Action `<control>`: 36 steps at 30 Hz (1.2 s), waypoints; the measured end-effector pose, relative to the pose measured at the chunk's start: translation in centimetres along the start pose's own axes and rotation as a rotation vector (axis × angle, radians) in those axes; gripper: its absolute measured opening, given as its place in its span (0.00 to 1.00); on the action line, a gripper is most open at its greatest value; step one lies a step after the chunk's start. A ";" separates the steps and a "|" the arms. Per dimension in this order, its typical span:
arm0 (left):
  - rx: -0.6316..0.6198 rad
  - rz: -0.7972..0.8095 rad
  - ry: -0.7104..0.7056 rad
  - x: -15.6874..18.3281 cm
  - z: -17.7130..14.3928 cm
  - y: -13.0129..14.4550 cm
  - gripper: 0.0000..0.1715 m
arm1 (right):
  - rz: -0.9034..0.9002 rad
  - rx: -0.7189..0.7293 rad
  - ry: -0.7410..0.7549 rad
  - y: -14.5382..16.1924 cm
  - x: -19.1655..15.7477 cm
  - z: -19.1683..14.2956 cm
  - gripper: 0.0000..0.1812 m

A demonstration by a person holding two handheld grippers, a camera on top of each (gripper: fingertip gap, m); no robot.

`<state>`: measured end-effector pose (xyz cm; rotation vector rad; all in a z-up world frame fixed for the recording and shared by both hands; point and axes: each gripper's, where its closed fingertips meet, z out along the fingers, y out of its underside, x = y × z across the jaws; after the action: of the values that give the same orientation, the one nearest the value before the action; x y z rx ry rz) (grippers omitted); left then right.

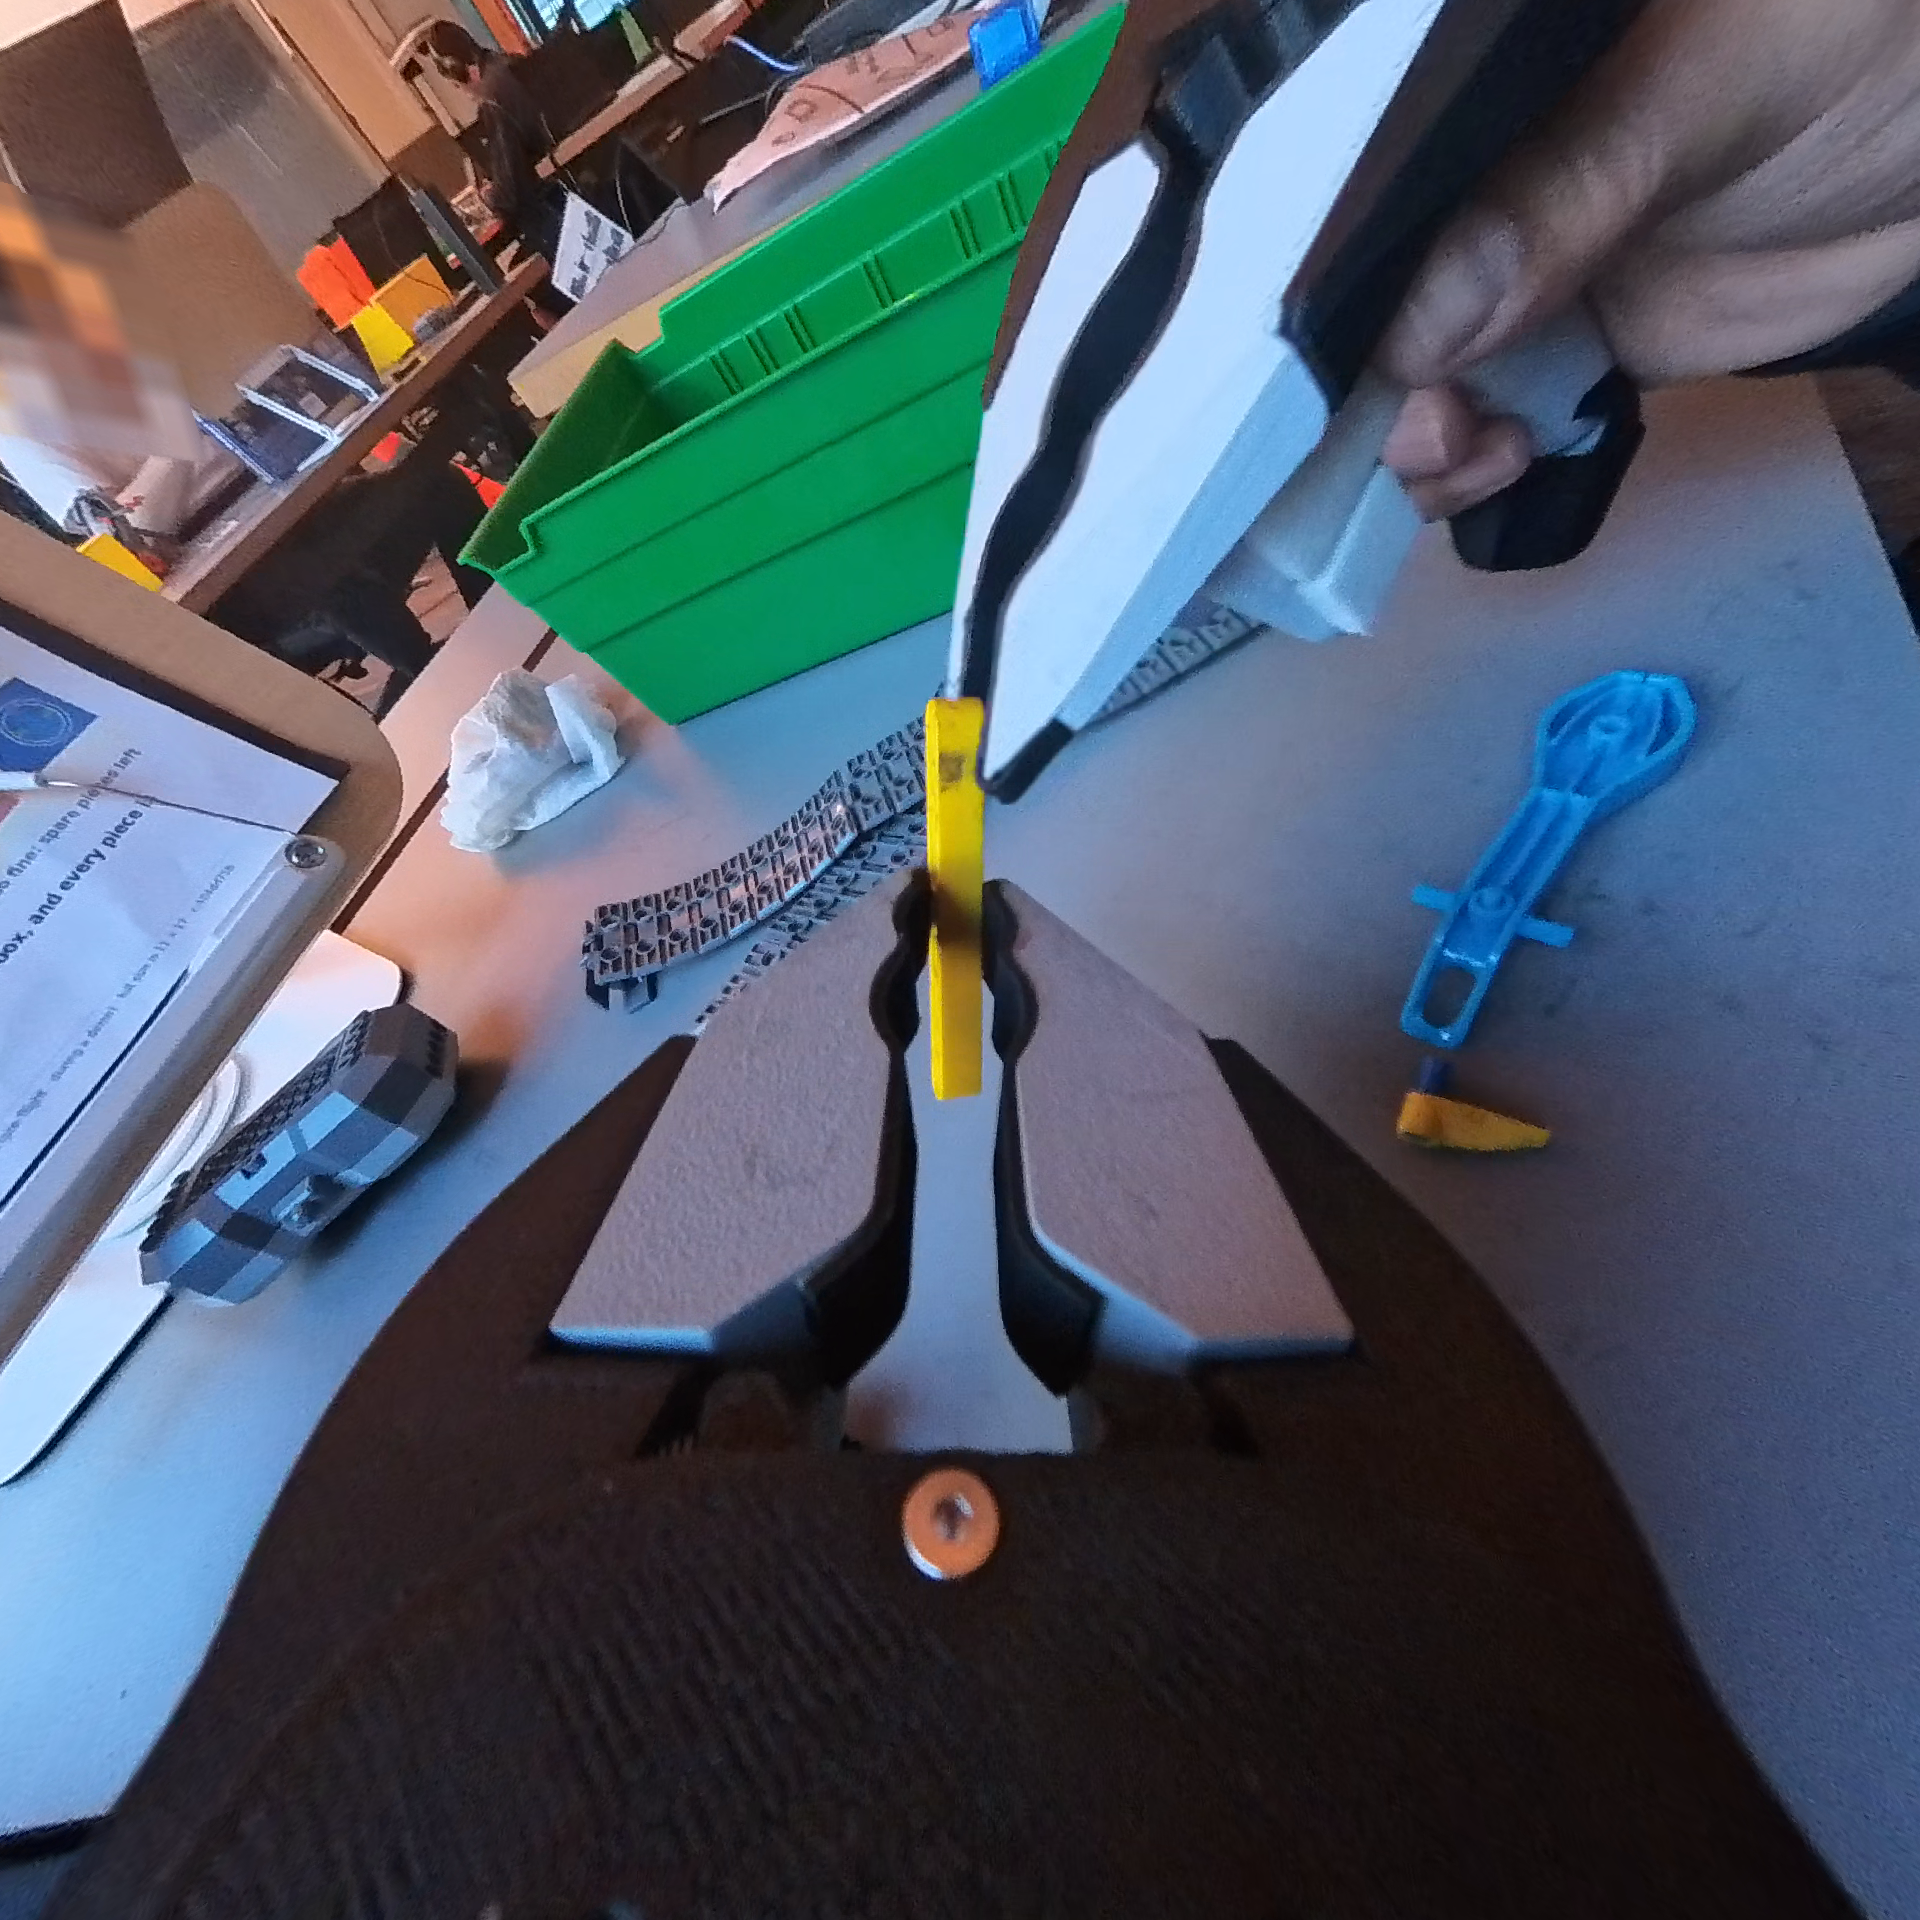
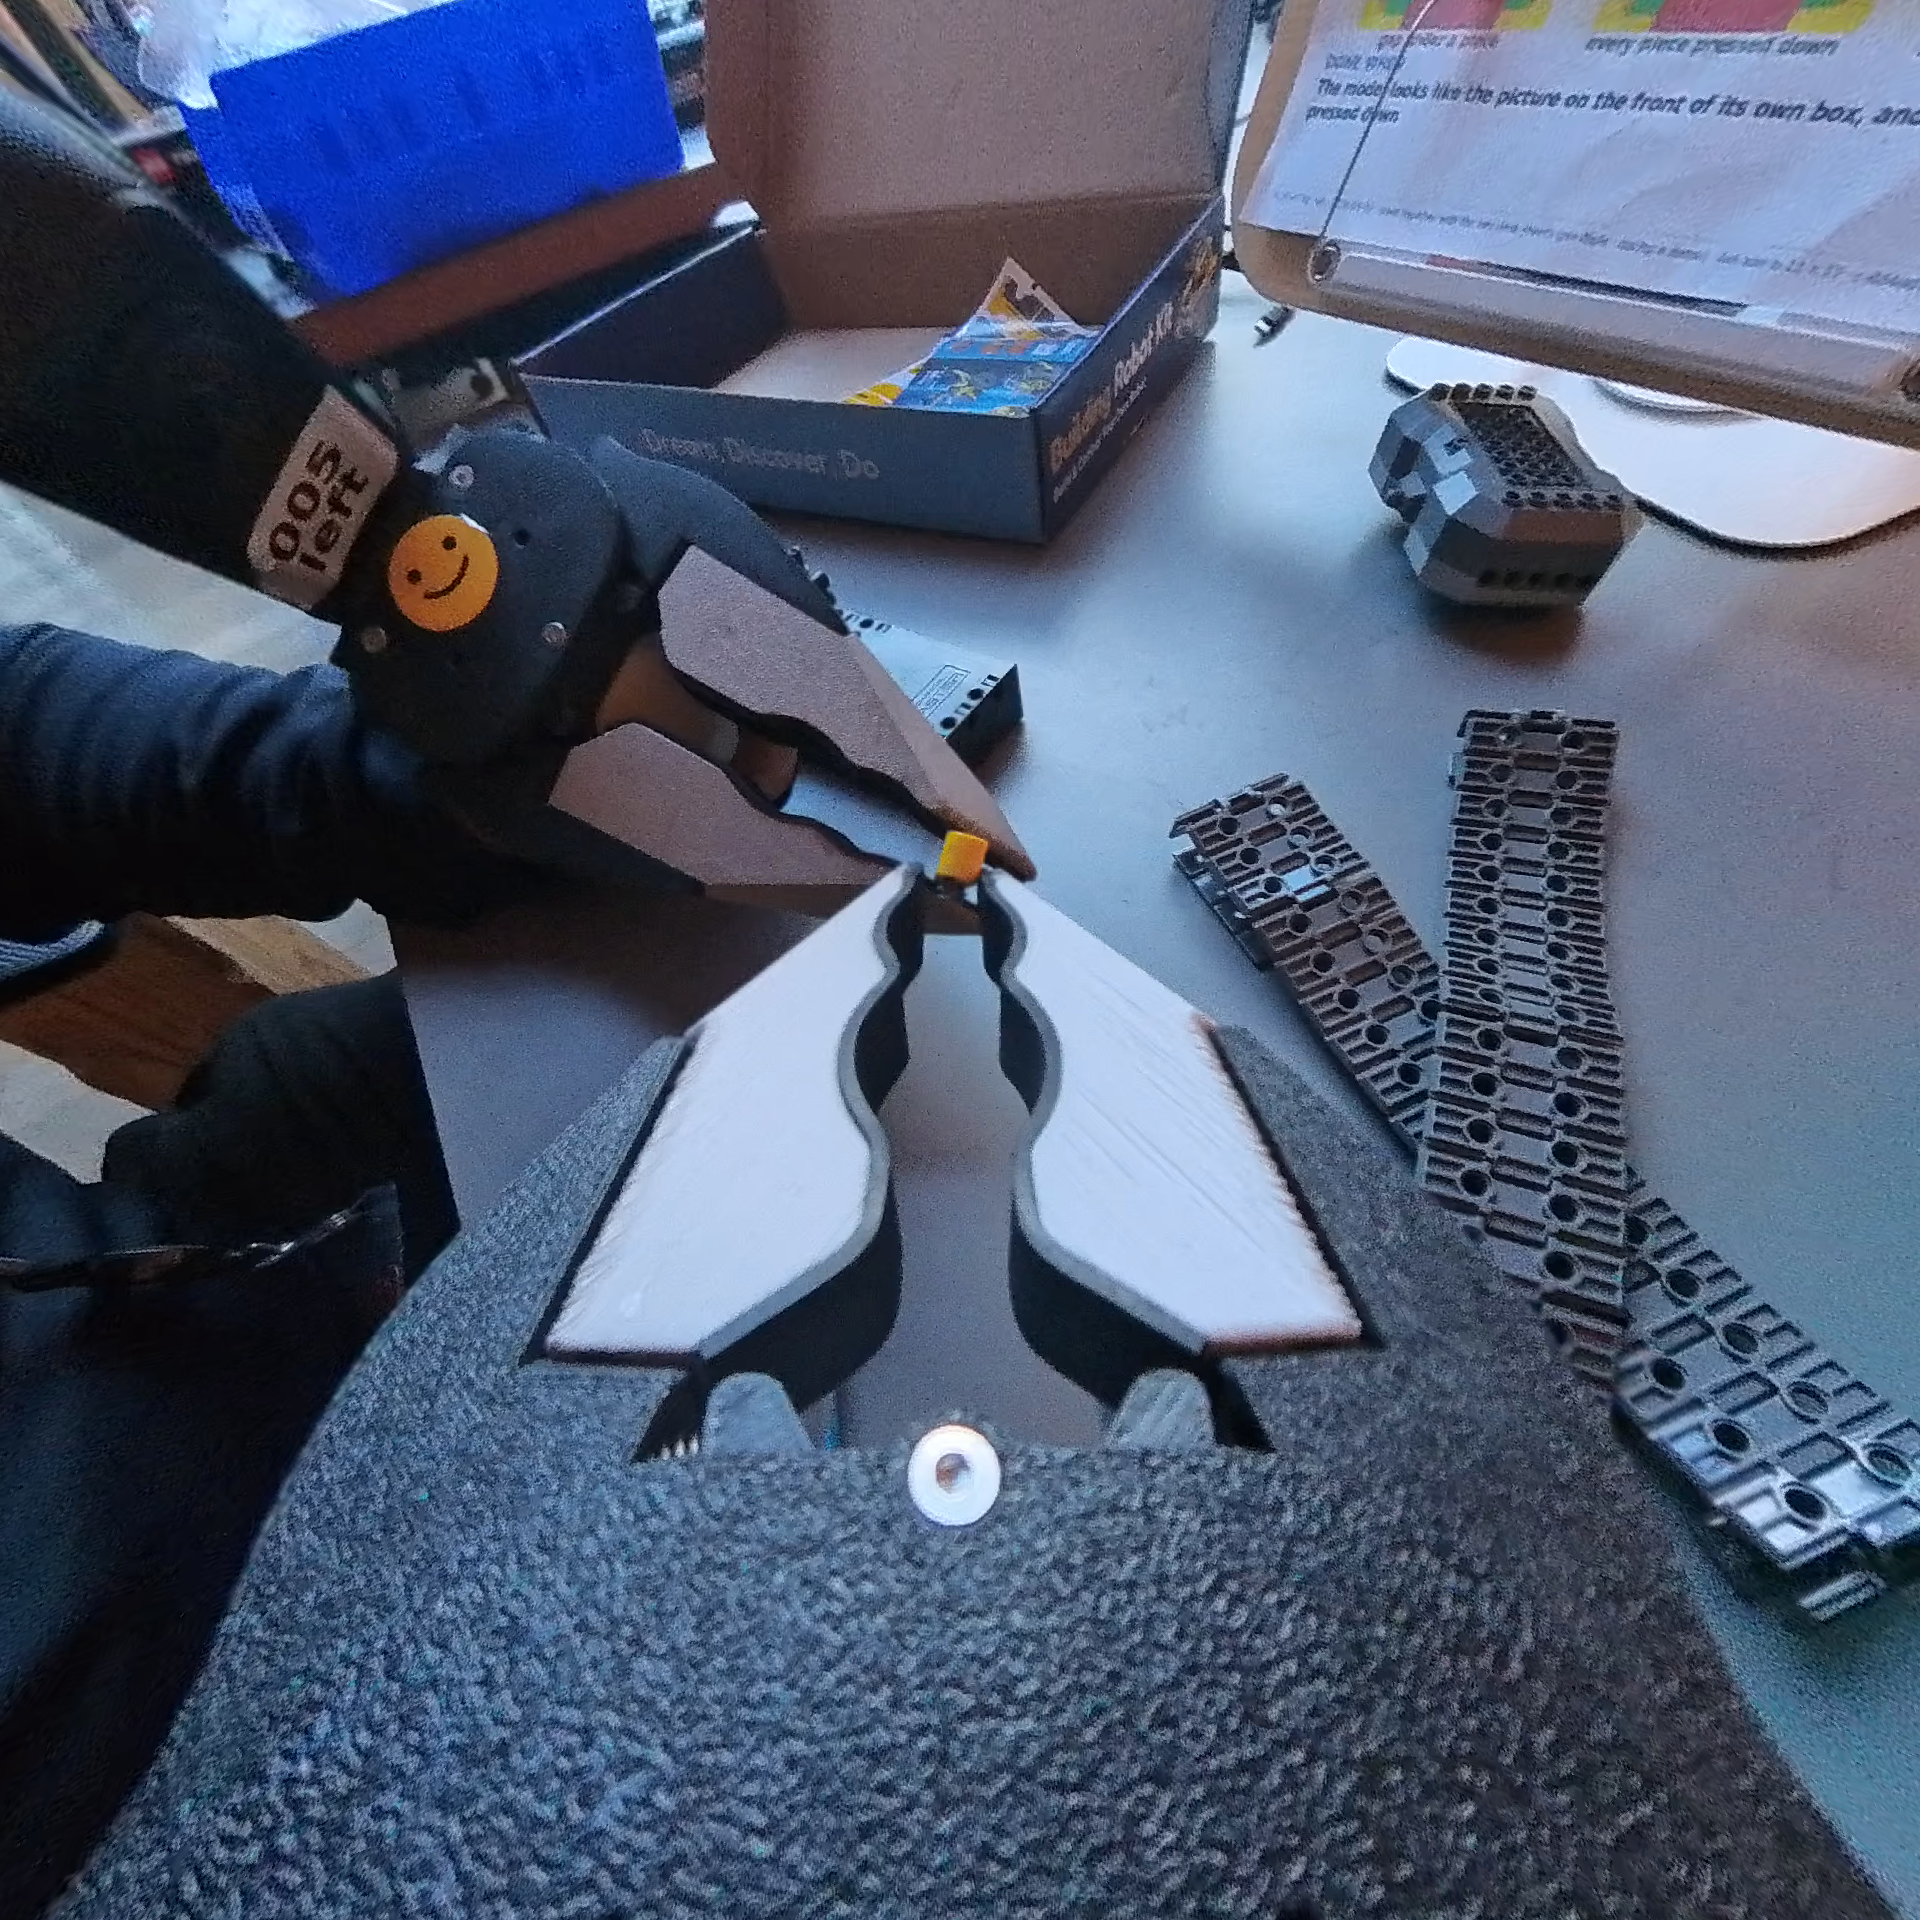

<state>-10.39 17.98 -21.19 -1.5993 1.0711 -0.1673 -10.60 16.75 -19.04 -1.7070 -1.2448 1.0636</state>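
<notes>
The left gripper (image 1: 954,914) pinches a thin yellow piece (image 1: 954,831) while the right gripper (image 2: 951,894) squeezes its tip, so it could slip out and drop

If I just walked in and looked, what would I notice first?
First, the yellow piece in the middle, pinched by the left gripper while the right gripper closes on its top end. Next, the big green bin behind them on the table. Then the grey track strips lying flat to the right, and a blue plastic piece nearby.
</notes>
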 end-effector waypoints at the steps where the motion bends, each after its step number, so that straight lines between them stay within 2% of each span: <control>1: -0.004 0.004 -0.004 0.0 0.0 0.0 0.04 | 0.002 -0.004 0.000 0.1 0.1 0.0 0.02; 7: -0.037 0.042 -0.023 -0.1 0.0 0.4 0.04 | -0.009 -0.021 -0.005 0.4 0.1 0.3 0.02; 10: -0.066 0.078 -0.031 0.0 0.0 0.8 0.04 | -0.106 -0.060 0.005 0.9 0.0 0.4 0.01; 13: -0.117 0.154 -0.058 -0.1 0.1 1.4 0.04 | -0.268 -0.210 0.058 2.7 0.6 0.7 0.00; 15: -0.046 0.112 -0.066 -0.5 -0.5 -0.1 0.04 | -0.439 -0.380 0.158 4.8 2.3 0.9 0.00; 16: -0.058 0.116 -0.063 -0.5 -0.5 0.2 0.04 | -0.446 -0.370 0.123 4.7 1.6 1.1 0.00; 18: -0.097 0.131 -0.047 0.0 0.1 1.1 0.04 | -0.401 -0.302 0.058 3.2 0.2 1.1 0.00; 20: -0.062 0.066 -0.026 0.0 0.1 0.6 0.03 | -0.327 -0.265 0.057 2.1 0.5 0.7 0.00; 25: -0.045 -0.018 -0.019 -0.6 -0.1 0.8 0.03 | -0.242 -0.225 0.087 2.3 1.1 0.1 0.01; 30: -0.053 -0.004 -0.019 -0.4 0.1 0.8 0.03 | -0.107 -0.129 0.036 1.4 0.7 0.4 0.07; 36: -0.057 0.003 -0.030 -0.5 0.1 0.8 0.03 | 0.007 -0.069 -0.006 0.5 0.5 0.7 0.03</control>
<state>-11.02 18.42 -21.66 -1.6465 1.0636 -0.1111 -11.01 17.18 -19.90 -1.7623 -1.2940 1.0409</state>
